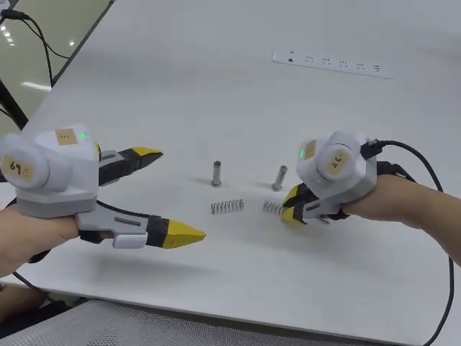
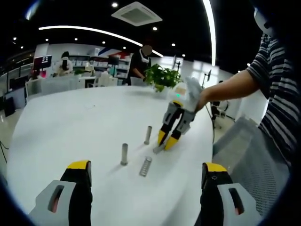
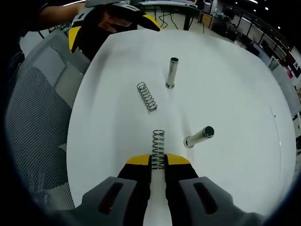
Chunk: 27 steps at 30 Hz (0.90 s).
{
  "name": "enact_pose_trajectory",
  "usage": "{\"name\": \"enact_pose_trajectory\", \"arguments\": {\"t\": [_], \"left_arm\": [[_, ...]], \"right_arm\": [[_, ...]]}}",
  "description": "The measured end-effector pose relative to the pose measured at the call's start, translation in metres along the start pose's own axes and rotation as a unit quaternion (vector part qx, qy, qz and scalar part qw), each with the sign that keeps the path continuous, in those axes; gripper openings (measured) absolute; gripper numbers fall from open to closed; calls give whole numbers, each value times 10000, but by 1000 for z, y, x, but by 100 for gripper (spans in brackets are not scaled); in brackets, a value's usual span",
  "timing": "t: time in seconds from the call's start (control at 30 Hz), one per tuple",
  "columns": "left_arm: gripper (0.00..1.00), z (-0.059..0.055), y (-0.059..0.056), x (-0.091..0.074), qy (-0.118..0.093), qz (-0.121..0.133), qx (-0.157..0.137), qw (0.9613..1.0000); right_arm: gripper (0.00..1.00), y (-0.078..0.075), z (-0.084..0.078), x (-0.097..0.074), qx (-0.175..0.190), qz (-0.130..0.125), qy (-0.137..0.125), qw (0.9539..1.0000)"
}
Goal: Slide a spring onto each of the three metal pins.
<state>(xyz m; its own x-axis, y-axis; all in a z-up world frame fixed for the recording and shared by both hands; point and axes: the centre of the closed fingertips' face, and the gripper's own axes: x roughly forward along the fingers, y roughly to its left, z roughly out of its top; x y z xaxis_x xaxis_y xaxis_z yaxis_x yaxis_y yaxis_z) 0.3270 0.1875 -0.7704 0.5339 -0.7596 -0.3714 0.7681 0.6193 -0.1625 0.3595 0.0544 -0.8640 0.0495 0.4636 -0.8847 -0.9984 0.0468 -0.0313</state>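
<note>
Your white surface [image 1: 216, 72] carries a power strip [image 1: 333, 63] at its far edge. Your left claw [image 1: 176, 193] hovers level, spread wide; its sticker [image 1: 16, 169] is too blurred to read. Your right claw [image 3: 158, 161], tilted down, pinches one spring [image 3: 158, 146] lying beside the right pin [image 1: 279, 178]. The other spring [image 1: 227, 207] lies free before the left pin [image 1: 216, 174].

White table [image 1: 288, 108] under me, matte, rounded edge. White power strip [image 1: 333, 63] lies at its far side. Black cable [image 1: 45, 47] hangs off the left edge, over glossy greenish floor [image 1: 72, 18] with lamp glare. Grey mesh chair [image 3: 42, 117] sits at my near edge. Open office behind: dark ceiling, curved strip light [image 2: 94, 31], square air vent [image 2: 136, 13], small spot lamps. Green plant [image 2: 162, 76] at the table's far end, a person [image 2: 141, 61] standing beyond it. A screen [image 2: 42, 61] far left.
</note>
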Motion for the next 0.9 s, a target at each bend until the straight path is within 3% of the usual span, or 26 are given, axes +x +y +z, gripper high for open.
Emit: {"name": "enact_pose_trajectory", "arguments": {"t": [0.43, 0.7, 0.9], "left_arm": [[94, 1, -7, 2, 24, -87, 6, 10000], [91, 3, -21, 8, 28, -295, 5, 9996], [93, 5, -24, 11, 7, -321, 31, 9995]], "right_arm": [[7, 6, -1, -19, -200, -14, -102, 9997], [7, 12, -2, -35, -312, -67, -135, 9994], [7, 15, 3, -49, -347, -155, -253, 9990]]}}
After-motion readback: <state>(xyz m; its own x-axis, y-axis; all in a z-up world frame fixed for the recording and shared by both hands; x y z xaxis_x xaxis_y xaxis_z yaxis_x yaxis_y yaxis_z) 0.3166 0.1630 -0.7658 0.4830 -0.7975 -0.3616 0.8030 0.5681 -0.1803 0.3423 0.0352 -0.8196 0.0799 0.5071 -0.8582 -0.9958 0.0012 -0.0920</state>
